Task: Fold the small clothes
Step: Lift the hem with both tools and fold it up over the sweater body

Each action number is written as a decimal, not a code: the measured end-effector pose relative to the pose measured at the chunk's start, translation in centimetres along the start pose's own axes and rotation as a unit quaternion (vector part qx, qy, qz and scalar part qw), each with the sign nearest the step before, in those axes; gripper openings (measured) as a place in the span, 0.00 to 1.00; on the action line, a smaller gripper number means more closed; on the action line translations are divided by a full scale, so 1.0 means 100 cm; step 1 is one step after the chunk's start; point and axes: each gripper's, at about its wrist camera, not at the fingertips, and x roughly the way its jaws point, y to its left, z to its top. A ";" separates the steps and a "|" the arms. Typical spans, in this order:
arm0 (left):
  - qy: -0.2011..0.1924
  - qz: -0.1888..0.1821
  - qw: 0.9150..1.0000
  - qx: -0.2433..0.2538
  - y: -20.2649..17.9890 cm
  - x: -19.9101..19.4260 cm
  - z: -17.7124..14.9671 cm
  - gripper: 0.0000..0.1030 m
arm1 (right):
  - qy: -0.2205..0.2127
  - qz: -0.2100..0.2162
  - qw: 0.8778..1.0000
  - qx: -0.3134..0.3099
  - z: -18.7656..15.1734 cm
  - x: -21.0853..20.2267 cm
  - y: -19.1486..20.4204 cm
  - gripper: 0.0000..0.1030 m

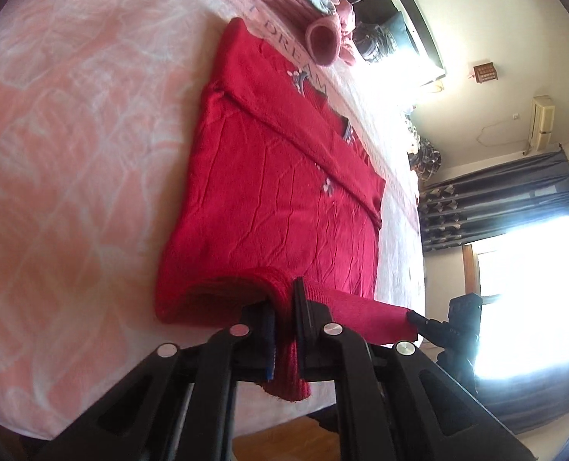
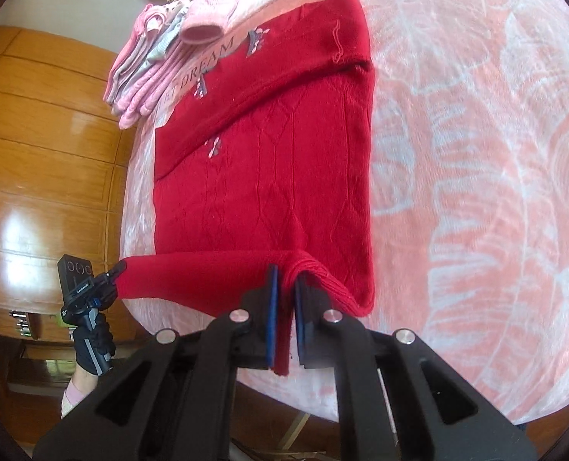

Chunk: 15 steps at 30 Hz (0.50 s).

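Clearly, both grippers are closed on the same red sweater (image 1: 277,199), which lies spread on a bed with a pink and white sheet (image 1: 73,153). The left gripper (image 1: 283,307) pinches the near hem of the sweater between its two fingers; the cloth goes up over the jaws in a small roll and a short end hangs down between them. The right gripper (image 2: 285,292) holds the same hem in the same way, with a strip of red cloth hanging between its blue-edged pads (image 2: 272,307).

In the left wrist view, the tip of the right gripper (image 1: 419,319) shows at the far corner of the lifted hem. In the right wrist view, the left gripper (image 2: 115,269) shows at the other corner, held by a hand in a dark glove (image 2: 92,342). Between the two grippers the hem is lifted from the sheet and makes a stretched band.

The rest of the sweater lies flat, with one sleeve folded diagonally across the body. Small grey and pink decorations are visible on the front. Beyond the sweater, a stack of pink and grey clothes (image 2: 150,57) rests near the printed border of the sheet, with words that read in part "DREAM". A wooden wardrobe (image 2: 46,153) stands beside the bed, and dark curtains (image 1: 495,199) hang at a bright window.
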 end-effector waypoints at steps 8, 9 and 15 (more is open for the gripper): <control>-0.015 0.010 1.000 -0.025 0.015 0.042 0.051 0.07 | -0.004 -0.025 0.999 0.024 0.065 0.036 -0.012 0.06; -0.014 0.012 0.999 -0.032 0.021 0.047 0.057 0.08 | -0.002 -0.023 0.999 0.030 0.072 0.042 -0.017 0.06; 0.014 -0.025 0.996 -0.085 0.056 0.061 0.084 0.10 | 0.011 -0.009 0.998 0.061 0.098 0.068 -0.039 0.09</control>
